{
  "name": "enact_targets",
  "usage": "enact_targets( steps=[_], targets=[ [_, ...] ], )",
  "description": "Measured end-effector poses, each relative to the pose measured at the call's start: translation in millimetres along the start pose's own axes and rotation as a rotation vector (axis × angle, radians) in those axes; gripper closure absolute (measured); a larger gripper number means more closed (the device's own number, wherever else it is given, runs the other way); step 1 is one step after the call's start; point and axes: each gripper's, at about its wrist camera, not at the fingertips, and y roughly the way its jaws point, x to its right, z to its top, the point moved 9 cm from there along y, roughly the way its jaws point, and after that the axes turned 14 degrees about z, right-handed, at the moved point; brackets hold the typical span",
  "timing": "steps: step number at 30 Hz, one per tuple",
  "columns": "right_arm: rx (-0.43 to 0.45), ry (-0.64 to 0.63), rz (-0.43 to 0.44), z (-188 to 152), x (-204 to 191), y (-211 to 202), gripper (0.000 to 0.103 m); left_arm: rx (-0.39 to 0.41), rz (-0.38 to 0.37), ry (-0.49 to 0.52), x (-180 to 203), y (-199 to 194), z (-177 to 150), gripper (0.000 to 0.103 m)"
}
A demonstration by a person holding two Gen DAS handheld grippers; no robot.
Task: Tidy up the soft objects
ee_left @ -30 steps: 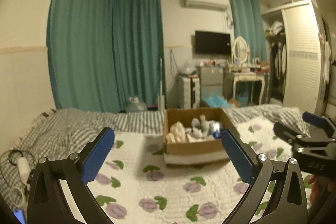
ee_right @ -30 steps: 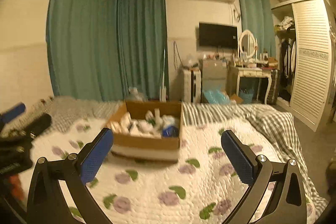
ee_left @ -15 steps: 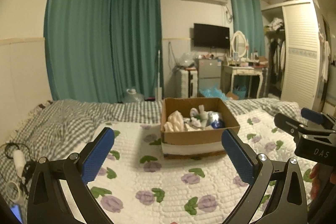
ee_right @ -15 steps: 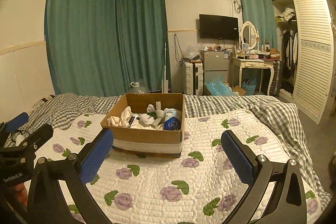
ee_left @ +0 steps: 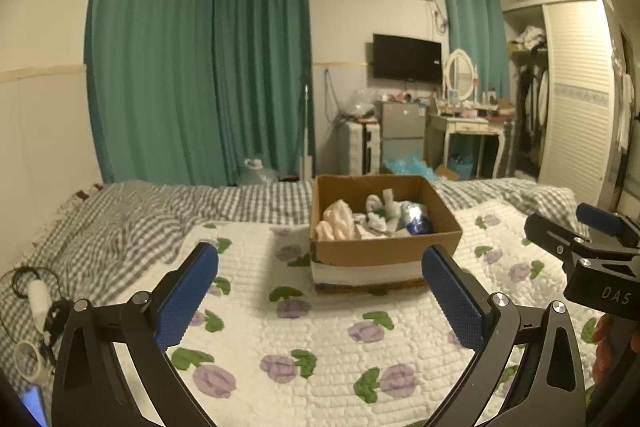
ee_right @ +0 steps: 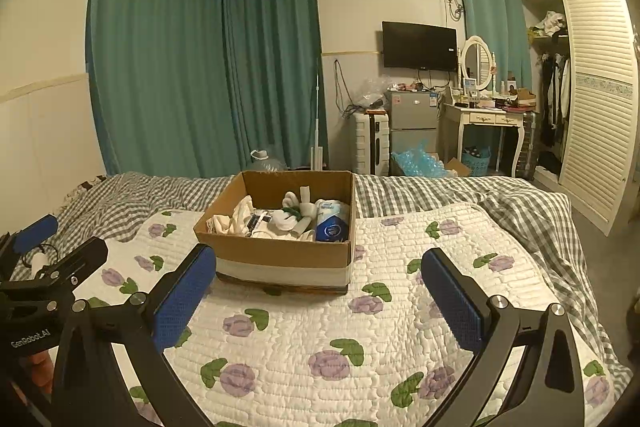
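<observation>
A brown cardboard box [ee_left: 384, 251] stands on the bed's white floral quilt [ee_left: 320, 339]; it also shows in the right wrist view [ee_right: 280, 255]. Inside lie soft things: a cream cloth [ee_left: 338, 223], white socks [ee_right: 290, 219] and a blue-and-white pack [ee_right: 331, 223]. My left gripper [ee_left: 318, 291] is open and empty, above the quilt short of the box. My right gripper [ee_right: 318, 291] is open and empty, also short of the box. Each gripper shows at the edge of the other's view.
A grey checked blanket [ee_left: 132, 223] covers the bed's far and left parts. Cables and a white device [ee_left: 38, 299] lie at the left edge. Beyond the bed stand teal curtains [ee_right: 200, 67], a small fridge [ee_right: 412, 123], a dressing table [ee_right: 488, 123] and a wardrobe [ee_right: 596, 99].
Both views have steadied and tilted down a little. The box now sits slightly closer and lower in each view. Both grippers stay open.
</observation>
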Motion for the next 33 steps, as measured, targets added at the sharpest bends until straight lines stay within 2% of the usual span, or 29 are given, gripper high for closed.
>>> enact_targets(
  steps=[33],
  targets=[
    [-0.012,0.019,0.002,-5.2,-2.3,4.8,0.000,-0.002,-0.004,0.009,2.2,-2.3,-1.9,0.000]
  ],
)
